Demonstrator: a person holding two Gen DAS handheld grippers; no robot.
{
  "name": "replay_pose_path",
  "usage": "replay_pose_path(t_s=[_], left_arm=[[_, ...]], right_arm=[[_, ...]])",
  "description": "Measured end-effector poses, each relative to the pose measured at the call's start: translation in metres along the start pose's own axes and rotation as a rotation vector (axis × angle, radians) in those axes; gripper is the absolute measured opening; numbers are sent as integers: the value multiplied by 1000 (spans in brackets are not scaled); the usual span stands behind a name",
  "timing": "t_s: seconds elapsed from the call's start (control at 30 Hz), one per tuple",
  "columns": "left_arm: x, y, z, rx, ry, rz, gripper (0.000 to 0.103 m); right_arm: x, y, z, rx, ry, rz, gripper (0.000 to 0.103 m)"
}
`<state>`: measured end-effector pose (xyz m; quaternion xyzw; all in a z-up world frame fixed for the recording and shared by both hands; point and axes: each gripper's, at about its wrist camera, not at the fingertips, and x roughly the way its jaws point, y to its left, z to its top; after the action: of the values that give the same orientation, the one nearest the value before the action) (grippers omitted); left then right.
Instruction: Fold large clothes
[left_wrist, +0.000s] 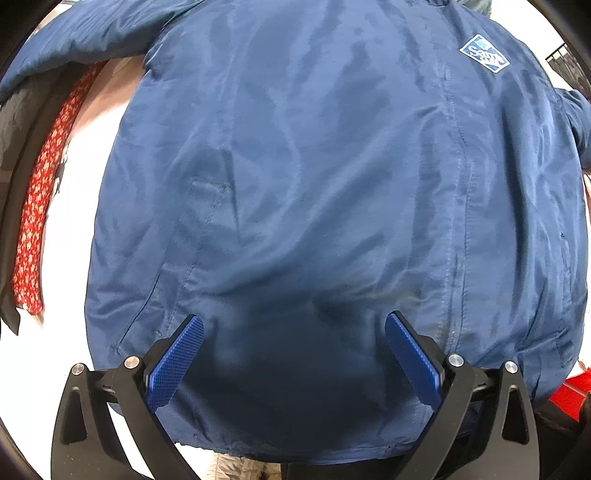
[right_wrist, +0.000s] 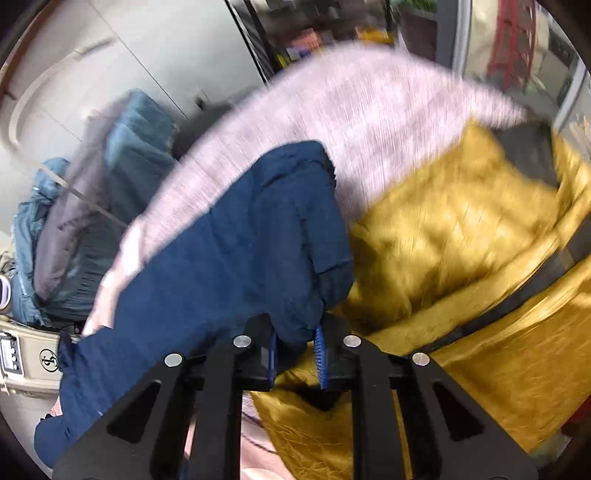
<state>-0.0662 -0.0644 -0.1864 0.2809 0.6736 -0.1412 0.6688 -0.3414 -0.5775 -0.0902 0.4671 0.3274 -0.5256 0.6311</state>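
The blue jacket (left_wrist: 314, 192) lies spread front-up on a white surface, its chest badge (left_wrist: 484, 55) at about one o'clock in the left wrist view and a red patterned cloth (left_wrist: 40, 192) off at nine o'clock. The left gripper (left_wrist: 293, 354) hangs over the hem with its jaws wide apart and nothing between them.

In the right wrist view, the right gripper (right_wrist: 297, 354) is clamped on a fold of the jacket's sleeve (right_wrist: 236, 258), which runs up toward twelve o'clock over a pink knit (right_wrist: 369, 122); a yellow quilted coat (right_wrist: 461, 240) fills three o'clock. The picture is blurred, so probably the cuff end is what is pinched.

To fold well, carry the sleeve straight across the chest and lay it flat while the left gripper pins the hem.
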Motion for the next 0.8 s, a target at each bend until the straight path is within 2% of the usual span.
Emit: replay_pose_path(t_s=[0.07,0.17,0.23,0.37,0.43,0.57,0.73,0.8], left_arm=[[-3,-7,6,5,-13,-4,97],[-7,-16,8,-5,-27,-18,97],[-10,-15,14,-11,-30,-34,97],[-10,-15,16,-22,-29,-68,97],[-10,-14,16,-22,-32,-75,97],[-15,10,11,-47,-36,-94,97],[-13,34,13,-93,-52,-113,97],[-16,40,12,-95,-62,-111,97]], right_arm=[[-31,8,9,-3,-61,30,15],[-80,11,22,-6,-146,19,15],[-88,9,24,14,-142,25,15],[-78,19,12,-38,-113,-78,15],[-82,27,-1,-57,-97,-67,15],[-83,88,-30,-229,-120,-61,15],[-84,214,-91,-498,-95,53,15],[-81,270,-129,-628,-69,103,15]])
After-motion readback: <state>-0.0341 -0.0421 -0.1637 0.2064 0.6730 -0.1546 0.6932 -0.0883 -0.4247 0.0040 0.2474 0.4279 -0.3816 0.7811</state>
